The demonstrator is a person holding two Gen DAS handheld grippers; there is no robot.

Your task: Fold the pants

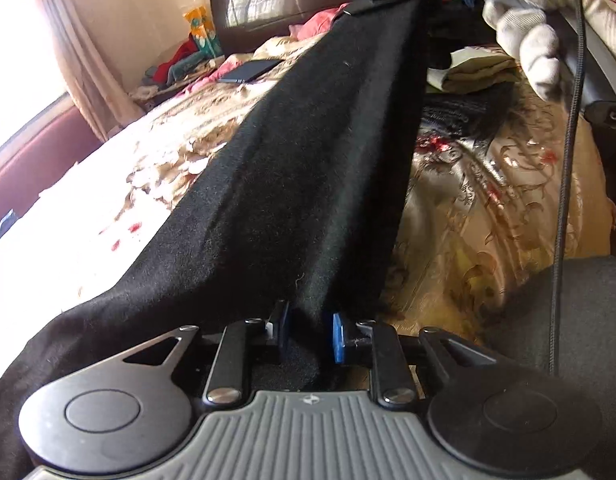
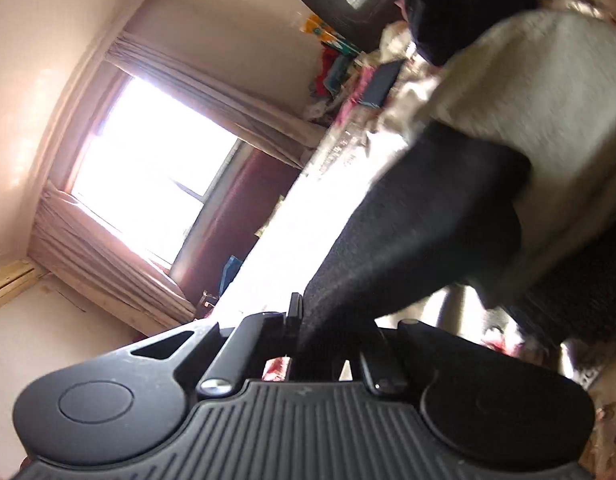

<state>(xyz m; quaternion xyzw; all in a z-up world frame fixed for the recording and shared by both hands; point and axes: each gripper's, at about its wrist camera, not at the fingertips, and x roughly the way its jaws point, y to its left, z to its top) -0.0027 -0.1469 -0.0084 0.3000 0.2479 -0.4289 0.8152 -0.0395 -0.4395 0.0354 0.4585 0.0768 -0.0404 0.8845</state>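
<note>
Pants, black and fleecy, stretch as a taut band from between the left gripper fingers up and away to the right gripper, suspended above the bed.

Surface: the bed carries a gold floral cover and extends ahead of both sets of fingers. To the left of the left fingers the cover is bare and sunlit. To the right of the pants lie a folded tan garment and a dark knit item. Beyond the fingers stand a dark headboard, a flat dark slab and loose red and pink clothes.

Room: a bright window with beige curtains is set in a pale wall.

Left gripper: jaws narrow, with a fold of the pants between the blue pads; the far pad stands slightly off the cloth.

Right gripper: jaws pinched tight on the pants edge. A gloved hand holds that tool; a black cable hangs beside it.
</note>
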